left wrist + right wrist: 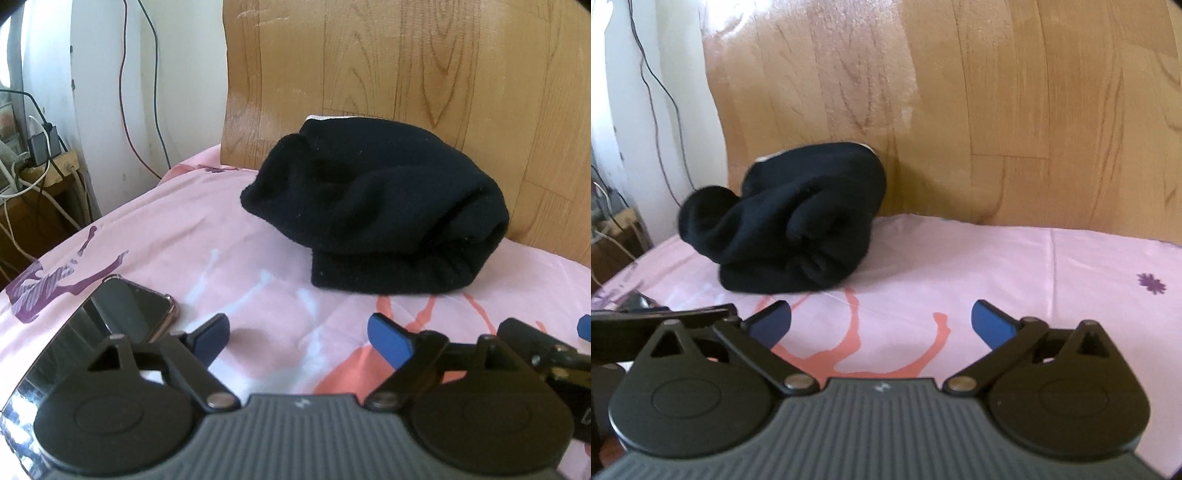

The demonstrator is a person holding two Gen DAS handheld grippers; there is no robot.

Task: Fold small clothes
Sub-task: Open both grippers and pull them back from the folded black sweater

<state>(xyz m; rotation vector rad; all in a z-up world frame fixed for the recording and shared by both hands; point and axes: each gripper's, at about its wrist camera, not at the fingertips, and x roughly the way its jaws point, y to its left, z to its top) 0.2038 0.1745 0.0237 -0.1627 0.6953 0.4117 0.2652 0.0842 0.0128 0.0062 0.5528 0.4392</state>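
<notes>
both grippers are hovering with jaws wide and nothing between them: left gripper, right gripper; folded black garment is lying on pink sheet against wooden headboard; no readable writing

Both cameras ride low on their grippers, looking forward and slightly down along the open jaws across the pink bedsheet toward the wooden headboard. The left view sits close to the black garment, nearly centred; the right view has it up-left. Both share sheet, garment and headboard.
</notes>
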